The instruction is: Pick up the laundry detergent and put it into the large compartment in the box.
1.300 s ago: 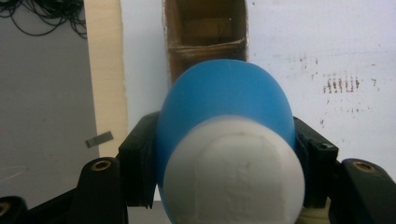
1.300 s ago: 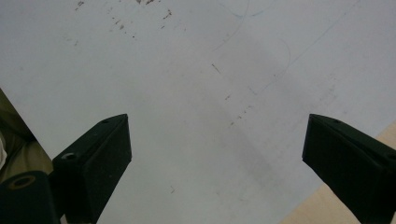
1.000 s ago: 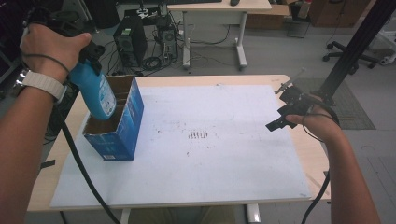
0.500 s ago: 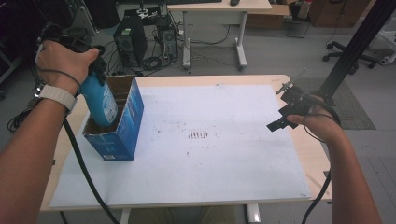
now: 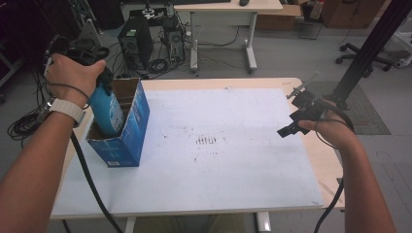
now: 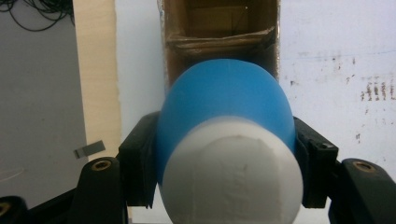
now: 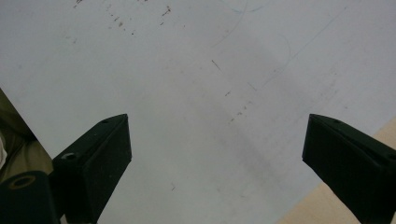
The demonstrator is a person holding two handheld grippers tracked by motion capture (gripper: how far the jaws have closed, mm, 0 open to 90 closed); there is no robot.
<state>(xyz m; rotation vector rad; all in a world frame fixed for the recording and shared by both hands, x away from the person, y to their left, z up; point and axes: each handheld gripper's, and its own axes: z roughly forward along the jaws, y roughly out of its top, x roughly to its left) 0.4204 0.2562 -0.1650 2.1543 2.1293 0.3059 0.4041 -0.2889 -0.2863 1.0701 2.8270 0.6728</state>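
A blue bottle (image 5: 106, 108) with a white cap (image 6: 232, 175) stands partly inside an open blue cardboard box (image 5: 127, 131) at the table's left. My left gripper (image 5: 80, 58) is shut on the bottle's upper part; in the left gripper view (image 6: 224, 140) both black jaws press its sides, with the box's brown inside (image 6: 219, 28) just beyond. My right gripper (image 5: 297, 109) hovers over the table's right edge, open, its jaws far apart (image 7: 217, 140) with nothing between them above the white sheet (image 7: 196, 70).
A stained white sheet (image 5: 209, 145) covers most of the wooden table (image 5: 311, 160). Behind the table are a computer tower (image 5: 133, 43), cables, another desk (image 5: 228, 9) and a black pole (image 5: 369, 48) at the right.
My left hand has come down with the blue bottle, which now reaches deeper into the box. The right hand has stayed where it was.
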